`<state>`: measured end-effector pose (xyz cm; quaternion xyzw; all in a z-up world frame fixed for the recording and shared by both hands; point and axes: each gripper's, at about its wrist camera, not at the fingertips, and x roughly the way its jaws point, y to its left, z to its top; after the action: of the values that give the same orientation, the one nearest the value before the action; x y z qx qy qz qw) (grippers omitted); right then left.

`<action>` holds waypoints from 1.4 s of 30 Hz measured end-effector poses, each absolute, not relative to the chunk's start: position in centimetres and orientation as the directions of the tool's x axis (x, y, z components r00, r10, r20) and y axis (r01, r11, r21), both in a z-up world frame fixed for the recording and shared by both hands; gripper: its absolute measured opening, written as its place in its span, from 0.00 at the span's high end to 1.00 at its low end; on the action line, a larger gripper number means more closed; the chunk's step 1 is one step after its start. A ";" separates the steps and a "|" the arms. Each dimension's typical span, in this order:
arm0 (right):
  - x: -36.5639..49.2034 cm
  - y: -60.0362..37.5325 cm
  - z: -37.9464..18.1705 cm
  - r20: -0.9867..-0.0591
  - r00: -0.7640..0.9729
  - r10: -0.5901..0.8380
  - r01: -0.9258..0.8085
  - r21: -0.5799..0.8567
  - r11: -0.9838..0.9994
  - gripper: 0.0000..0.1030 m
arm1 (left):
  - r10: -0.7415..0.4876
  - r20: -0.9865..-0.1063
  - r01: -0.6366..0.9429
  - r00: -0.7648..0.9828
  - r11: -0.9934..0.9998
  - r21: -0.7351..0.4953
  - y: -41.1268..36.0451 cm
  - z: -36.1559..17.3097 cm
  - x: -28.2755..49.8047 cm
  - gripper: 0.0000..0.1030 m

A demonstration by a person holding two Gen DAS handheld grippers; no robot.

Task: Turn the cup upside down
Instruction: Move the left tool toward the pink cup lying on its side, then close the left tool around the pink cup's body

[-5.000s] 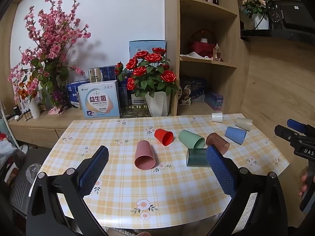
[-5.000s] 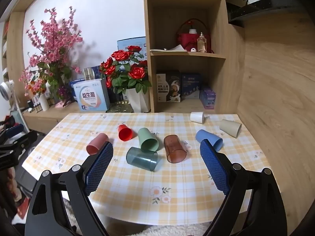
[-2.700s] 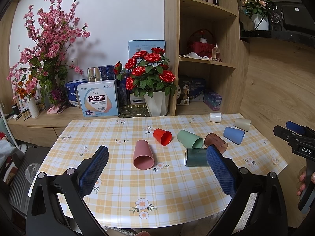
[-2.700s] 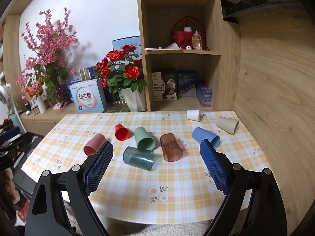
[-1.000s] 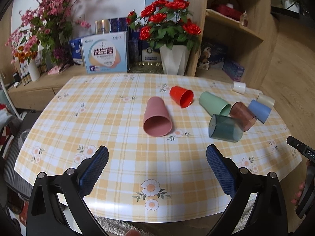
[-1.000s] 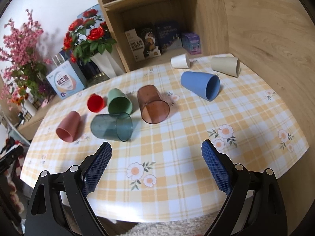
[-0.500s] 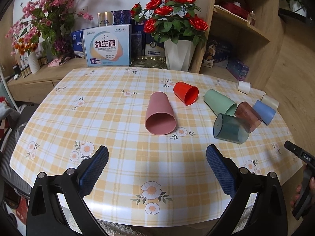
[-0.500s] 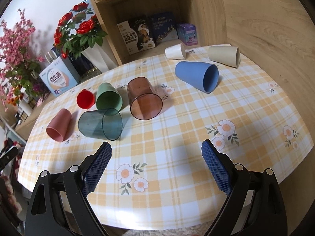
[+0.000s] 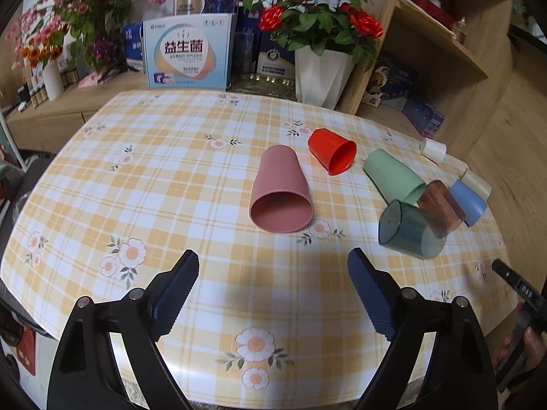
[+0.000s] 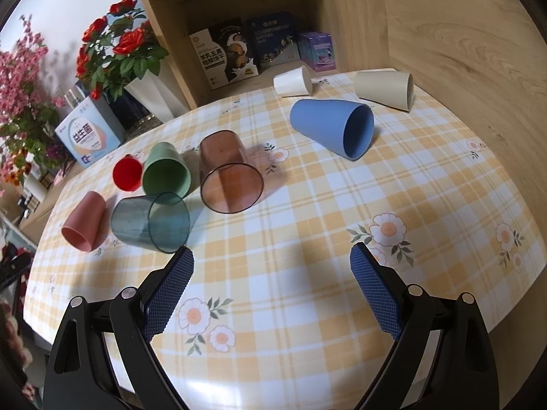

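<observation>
Pink cup (image 9: 281, 189) is seen lying on its side on the table (image 9: 171, 171), mouth toward the released left gripper (image 9: 273, 294), straight ahead of its jaws; the right gripper (image 10: 271, 294), also spread, is farther.

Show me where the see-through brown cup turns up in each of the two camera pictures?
Left wrist view: the see-through brown cup lies at the far right, wedged between the green cup and the blue cup, partly behind the teal see-through cup.
Right wrist view: it lies near the middle, mouth toward the camera, right of the green cup.
Shared landmark: the white vase of red roses behind the table.
</observation>
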<state>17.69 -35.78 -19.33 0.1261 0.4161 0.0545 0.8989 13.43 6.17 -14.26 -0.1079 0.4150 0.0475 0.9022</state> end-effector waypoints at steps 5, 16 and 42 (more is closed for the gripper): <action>18.8 -36.1 -19.8 -0.742 0.640 0.197 0.017 0.270 0.963 0.13 | -0.044 -0.770 -0.171 0.637 0.966 -0.196 7.0 -14.2 17.3 0.21; 19.9 -36.0 -20.2 -0.750 0.631 0.196 0.017 0.265 0.964 0.13 | -0.197 -0.867 -0.214 0.457 0.922 -0.322 8.9 -18.2 29.1 0.21; 20.0 -35.9 -21.2 -0.771 0.605 0.202 0.027 0.272 0.962 0.13 | -0.126 -0.916 -0.185 0.381 0.960 -0.210 7.7 -22.1 30.5 0.35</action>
<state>20.01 -35.91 -21.23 0.1291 0.4419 0.0493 0.8863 30.50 7.72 -22.13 -0.1402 0.5559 0.0180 0.8191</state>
